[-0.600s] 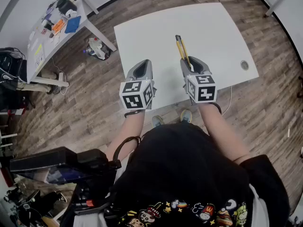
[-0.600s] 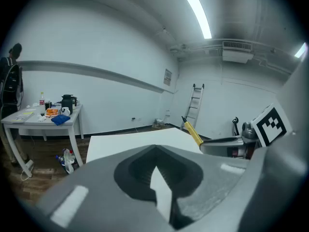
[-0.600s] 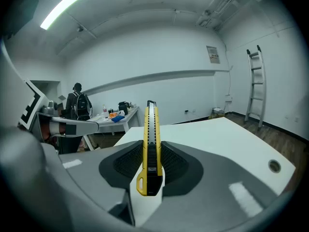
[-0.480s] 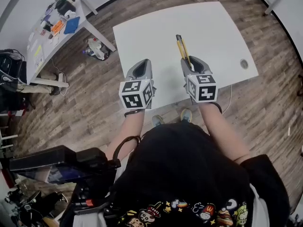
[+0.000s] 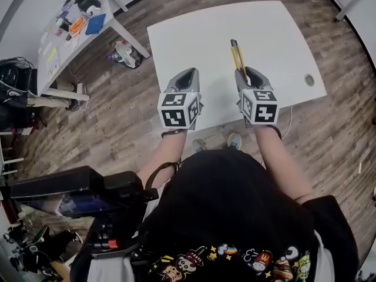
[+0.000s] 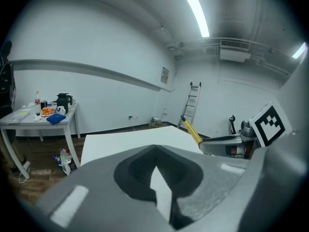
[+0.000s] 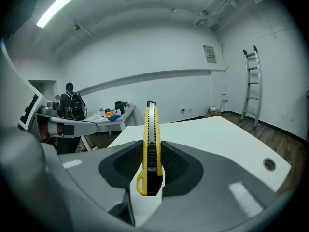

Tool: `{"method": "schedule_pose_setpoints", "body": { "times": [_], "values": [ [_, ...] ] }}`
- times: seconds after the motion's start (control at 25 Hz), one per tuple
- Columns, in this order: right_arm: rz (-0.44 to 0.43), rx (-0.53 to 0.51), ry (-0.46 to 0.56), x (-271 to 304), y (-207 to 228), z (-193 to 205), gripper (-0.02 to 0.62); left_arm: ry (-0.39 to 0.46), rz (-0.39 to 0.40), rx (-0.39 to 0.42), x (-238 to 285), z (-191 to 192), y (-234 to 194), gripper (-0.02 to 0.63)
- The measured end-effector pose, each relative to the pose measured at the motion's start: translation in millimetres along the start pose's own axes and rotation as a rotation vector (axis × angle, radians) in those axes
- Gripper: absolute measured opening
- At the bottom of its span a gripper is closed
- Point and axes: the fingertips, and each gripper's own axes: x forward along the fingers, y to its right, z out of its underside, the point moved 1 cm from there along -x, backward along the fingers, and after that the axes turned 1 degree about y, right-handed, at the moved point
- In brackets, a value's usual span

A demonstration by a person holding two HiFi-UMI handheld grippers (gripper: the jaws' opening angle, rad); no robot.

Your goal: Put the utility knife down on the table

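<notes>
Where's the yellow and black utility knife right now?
In the head view the yellow and black utility knife is on the right, clamped between the right gripper's jaws and pointing forward over the white table.

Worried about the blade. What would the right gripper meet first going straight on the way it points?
Nothing near, it seems: the right gripper, shut on the utility knife, points out over the white table; the way looks free, though its height above it is unclear.
</notes>
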Motion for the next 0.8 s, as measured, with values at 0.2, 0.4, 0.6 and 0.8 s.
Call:
{"method": "schedule_pose_setpoints", "body": {
  "times": [0.2, 0.4, 0.6, 0.8],
  "values": [
    [-0.005, -0.002, -0.011, 7.5, -7.9, 6.7, 0.140, -0.004, -0.001, -0.010, -1.8, 5.9, -7.0, 0.000],
    [-0.008, -0.003, -0.027, 16.0, -7.0, 6.7, 0.141, -0.004, -0.011, -0.026, -0.8, 7.0, -13.6, 0.000],
    [-0.011, -0.013, -0.059, 32.8, -0.5, 8.4, 0.141, -0.006, -0.023, -0.044, -0.4, 8.5, -16.2, 0.000],
    [-0.013, -0.025, -0.143, 69.3, 8.7, 25.0, 0.141, -0.012, -0.035, -0.059, 2.2, 11.6, -18.8, 0.000]
  ]
}}
